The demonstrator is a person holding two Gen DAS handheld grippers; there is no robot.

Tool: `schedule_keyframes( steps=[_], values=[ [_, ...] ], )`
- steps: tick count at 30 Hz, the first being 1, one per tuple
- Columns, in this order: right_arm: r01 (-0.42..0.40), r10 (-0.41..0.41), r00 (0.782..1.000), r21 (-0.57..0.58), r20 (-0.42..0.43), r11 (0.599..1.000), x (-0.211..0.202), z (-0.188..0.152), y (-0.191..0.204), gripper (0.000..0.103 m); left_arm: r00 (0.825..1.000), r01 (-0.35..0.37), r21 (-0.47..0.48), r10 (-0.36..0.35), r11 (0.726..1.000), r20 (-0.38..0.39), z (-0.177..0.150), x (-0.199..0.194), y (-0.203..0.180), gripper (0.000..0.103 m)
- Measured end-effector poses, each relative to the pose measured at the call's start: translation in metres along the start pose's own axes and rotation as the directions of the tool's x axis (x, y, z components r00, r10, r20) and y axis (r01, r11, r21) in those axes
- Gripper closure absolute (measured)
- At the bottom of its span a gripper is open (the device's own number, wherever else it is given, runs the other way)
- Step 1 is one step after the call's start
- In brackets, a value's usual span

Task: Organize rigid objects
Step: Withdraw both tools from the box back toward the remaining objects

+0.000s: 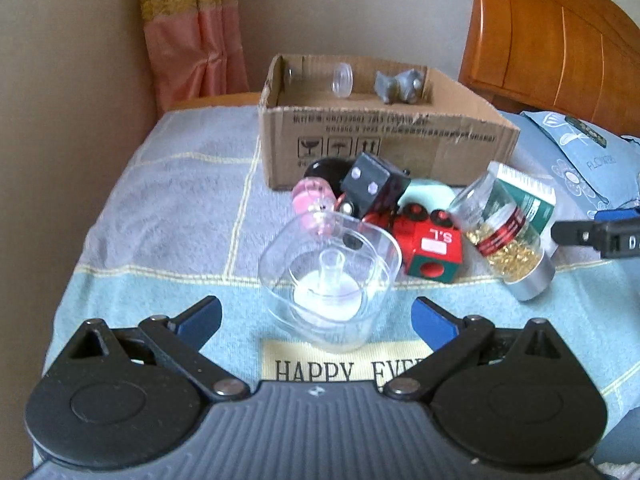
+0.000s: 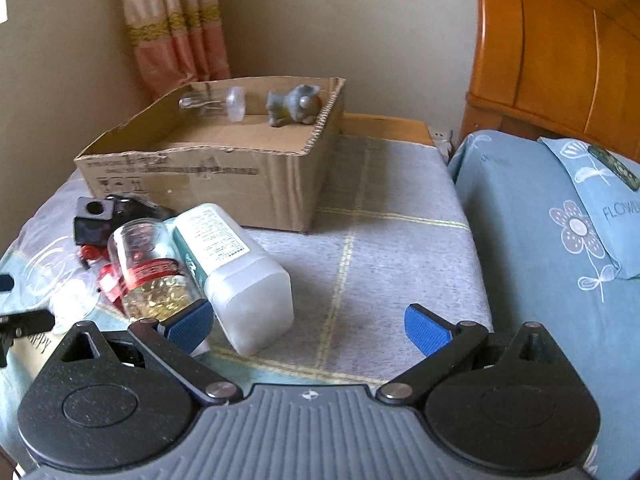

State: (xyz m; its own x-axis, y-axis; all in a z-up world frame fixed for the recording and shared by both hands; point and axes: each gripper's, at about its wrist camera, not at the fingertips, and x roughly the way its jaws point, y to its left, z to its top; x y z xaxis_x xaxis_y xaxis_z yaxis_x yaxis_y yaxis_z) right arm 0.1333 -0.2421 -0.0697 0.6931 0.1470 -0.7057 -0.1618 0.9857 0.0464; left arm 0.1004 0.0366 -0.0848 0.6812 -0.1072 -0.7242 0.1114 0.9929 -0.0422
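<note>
A clear plastic cup lies on the blanket between the fingers of my open left gripper; nothing is gripped. Behind it lie a pink bottle, a black die, a red and green block and a jar of gold capsules. The cardboard box holds a clear vial and a grey figurine. My right gripper is open, with the white bottle just left of its middle and the capsule jar at its left finger.
A blue and grey blanket covers the table. A wooden headboard and a blue pillow are on the right. A pink curtain hangs at the back left. My right gripper shows at the right edge of the left wrist view.
</note>
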Motion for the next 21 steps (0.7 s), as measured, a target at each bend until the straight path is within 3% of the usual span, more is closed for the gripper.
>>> schedule_keyframes(
  steps=[9,21],
  values=[
    [0.061,-0.061,0.998,0.040,0.007,0.997,0.015,0.014,-0.015,0.000,0.999,-0.029,0.028,0.028,0.999,0.030,0.006,0.005,-0.002,0.002],
    [0.007,-0.009,1.000,0.104,0.022,0.995,0.031,0.048,0.010,0.000,0.999,-0.029,0.057,0.027,0.998,0.039,0.008,0.009,0.001,0.002]
  ],
)
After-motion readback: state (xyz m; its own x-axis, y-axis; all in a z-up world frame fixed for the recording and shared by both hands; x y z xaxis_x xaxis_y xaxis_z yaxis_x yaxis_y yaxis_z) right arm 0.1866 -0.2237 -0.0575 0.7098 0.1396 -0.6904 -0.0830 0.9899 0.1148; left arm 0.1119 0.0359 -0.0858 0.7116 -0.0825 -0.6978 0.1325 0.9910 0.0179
